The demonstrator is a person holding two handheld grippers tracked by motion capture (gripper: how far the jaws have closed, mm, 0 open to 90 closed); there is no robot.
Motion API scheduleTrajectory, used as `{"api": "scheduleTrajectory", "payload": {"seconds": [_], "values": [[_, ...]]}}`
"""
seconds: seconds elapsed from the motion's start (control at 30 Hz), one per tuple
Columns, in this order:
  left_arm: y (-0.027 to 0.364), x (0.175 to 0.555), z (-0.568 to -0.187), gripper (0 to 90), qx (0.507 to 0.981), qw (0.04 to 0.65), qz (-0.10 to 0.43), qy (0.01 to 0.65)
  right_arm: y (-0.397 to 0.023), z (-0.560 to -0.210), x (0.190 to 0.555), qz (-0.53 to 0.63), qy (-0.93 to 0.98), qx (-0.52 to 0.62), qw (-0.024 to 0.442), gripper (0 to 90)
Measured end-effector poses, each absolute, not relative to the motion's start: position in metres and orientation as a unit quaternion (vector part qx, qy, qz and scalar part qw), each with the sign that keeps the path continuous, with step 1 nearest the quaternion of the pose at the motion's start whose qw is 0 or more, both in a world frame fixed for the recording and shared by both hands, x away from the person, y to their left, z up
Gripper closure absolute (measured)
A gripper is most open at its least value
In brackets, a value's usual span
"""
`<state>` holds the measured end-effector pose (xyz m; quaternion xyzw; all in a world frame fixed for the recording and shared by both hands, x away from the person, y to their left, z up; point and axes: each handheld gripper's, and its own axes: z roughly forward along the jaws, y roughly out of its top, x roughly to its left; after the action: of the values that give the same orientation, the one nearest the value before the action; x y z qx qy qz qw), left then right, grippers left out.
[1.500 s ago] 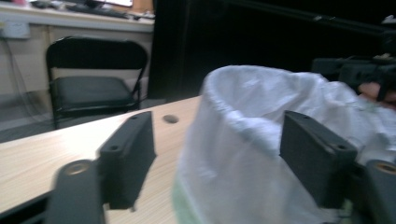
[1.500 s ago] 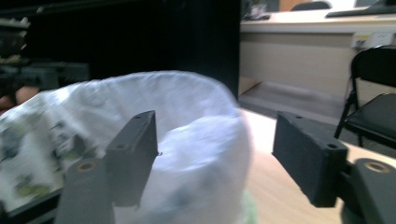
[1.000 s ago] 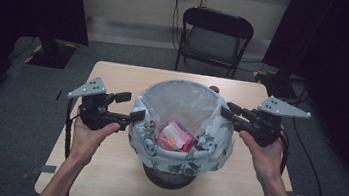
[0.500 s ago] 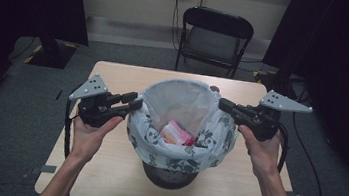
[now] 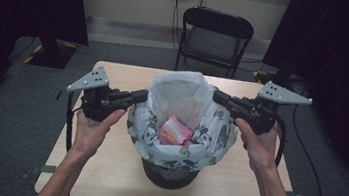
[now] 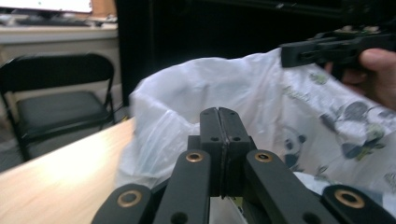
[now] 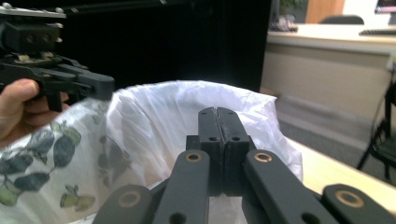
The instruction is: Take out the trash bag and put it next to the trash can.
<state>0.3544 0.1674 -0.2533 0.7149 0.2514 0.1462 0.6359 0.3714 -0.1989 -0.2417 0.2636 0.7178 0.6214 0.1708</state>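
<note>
A white bag (image 5: 182, 96) with a panda print lines a dark bin (image 5: 168, 175) standing on the wooden table (image 5: 98, 169). Its rim is pulled up into a tall white peak. Inside lies a pink packet (image 5: 174, 131). My left gripper (image 5: 141, 94) is shut on the bag's left rim, and its jaws (image 6: 219, 114) meet flat against the white plastic (image 6: 187, 93). At the right rim my right gripper (image 5: 216, 95) is shut as well, jaws (image 7: 218, 114) pressed together over the bag (image 7: 154, 112). Each gripper view shows the other gripper (image 6: 327, 46) (image 7: 70, 79) across the bag.
A black folding chair (image 5: 215, 37) stands behind the table's far edge. Cables trail from both grippers down past the table's sides. Grey carpet surrounds the table, with dark curtains at left and right.
Both grippers have risen and moved slightly toward each other, still shut on the rim. The bag's upper part has been drawn up out of the bin and stands taller.
</note>
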Motion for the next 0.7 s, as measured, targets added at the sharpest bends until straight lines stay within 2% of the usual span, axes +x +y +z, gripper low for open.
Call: {"api": "scheduleTrajectory", "payload": {"seconds": [0.27,0.53,0.63,0.67,0.7], "values": [[0.127,0.341,-0.208,89.9,0.704,0.673,0.131,0.183,-0.177,-0.201,0.363,0.659,0.703,0.211,0.167,90.0],[0.106,0.342,-0.198,90.0,0.694,0.699,0.094,0.145,-0.15,-0.219,0.362,0.632,0.743,0.182,0.128,90.0],[0.102,0.346,-0.202,89.9,0.704,0.689,0.097,0.142,-0.144,-0.22,0.36,0.636,0.746,0.165,0.109,90.0],[0.102,0.348,-0.205,89.3,0.705,0.689,0.089,0.14,-0.142,-0.22,0.359,0.639,0.746,0.157,0.102,90.0],[0.103,0.35,-0.208,85.0,0.704,0.689,0.088,0.146,-0.142,-0.219,0.358,0.642,0.745,0.153,0.099,90.0]]}}
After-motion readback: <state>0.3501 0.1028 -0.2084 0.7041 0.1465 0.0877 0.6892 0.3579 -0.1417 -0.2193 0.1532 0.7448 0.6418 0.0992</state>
